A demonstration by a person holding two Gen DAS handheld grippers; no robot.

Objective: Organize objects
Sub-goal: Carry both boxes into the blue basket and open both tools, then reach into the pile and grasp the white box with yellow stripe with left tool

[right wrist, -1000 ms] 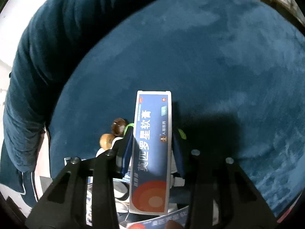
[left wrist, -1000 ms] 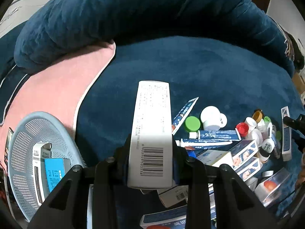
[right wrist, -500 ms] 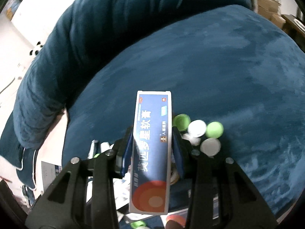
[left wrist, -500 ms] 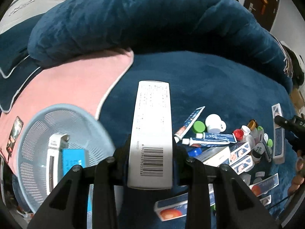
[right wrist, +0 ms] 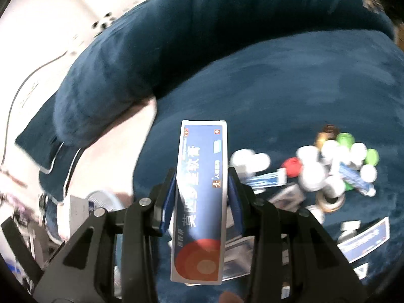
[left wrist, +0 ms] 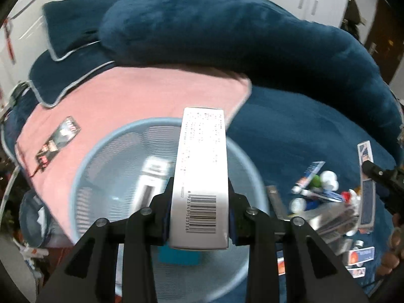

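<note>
The left gripper point(left wrist: 199, 199) is clamped on a long white box point(left wrist: 202, 171) with a barcode, its pads pressing both long sides. Directly beyond and beneath the fingers sits a round light-blue basket point(left wrist: 101, 156) on a pink cloth point(left wrist: 141, 96). Inside the basket lie a white box point(left wrist: 151, 176) left of the fingers and a bright blue box point(left wrist: 179, 255) under the held box; the picture is blurred, so I cannot tell what else is in it. To the right of the fingers, a heap of tubes, small bottles and boxes point(left wrist: 325, 202) lies on the dark blue cushion point(left wrist: 303, 131).

The right gripper point(right wrist: 202, 189) grips a dark blue box with an orange circle point(right wrist: 202, 202) between its pads. The heap of bottles, caps and tubes point(right wrist: 328, 166) lies to the right of its fingers, and the basket's rim point(right wrist: 103, 197) shows low to the left.
</note>
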